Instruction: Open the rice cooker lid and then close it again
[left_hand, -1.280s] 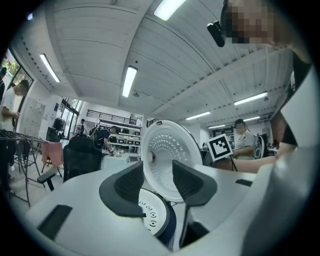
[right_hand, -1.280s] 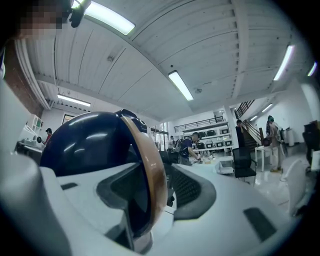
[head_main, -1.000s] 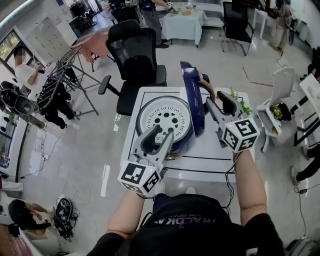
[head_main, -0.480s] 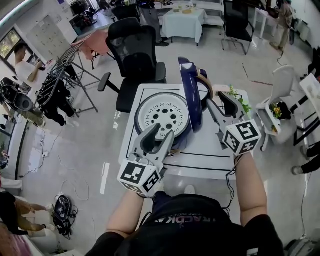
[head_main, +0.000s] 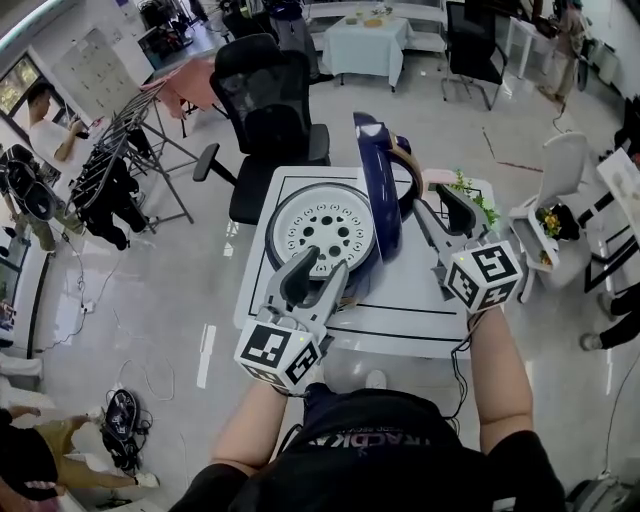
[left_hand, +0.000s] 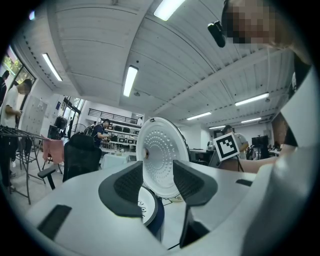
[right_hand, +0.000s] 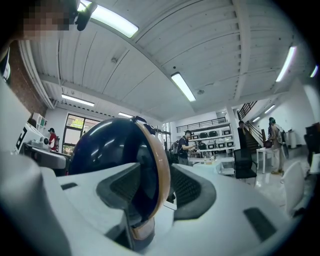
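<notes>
Rice cooker (head_main: 372, 200) on table (head_main: 410, 300)

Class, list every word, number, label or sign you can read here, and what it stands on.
None reads clearly.
Pale lettering on the person's black shirt: too blurred to read.
Square black-and-white markers on the cubes of the left gripper and right gripper: patterns, no letters.
Symbols on the white panel of the dark blue rice cooker: too small.

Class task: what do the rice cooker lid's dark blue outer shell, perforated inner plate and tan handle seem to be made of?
Outer shell: likely glossy plastic, since it carries bright streaked reflections.
Inner plate: probably matt light metal; it is pale grey and punched with rows of small holes, though coated plastic is possible.
Tan handle: apparently smooth plastic, with a uniform colour and a soft sheen.
</notes>
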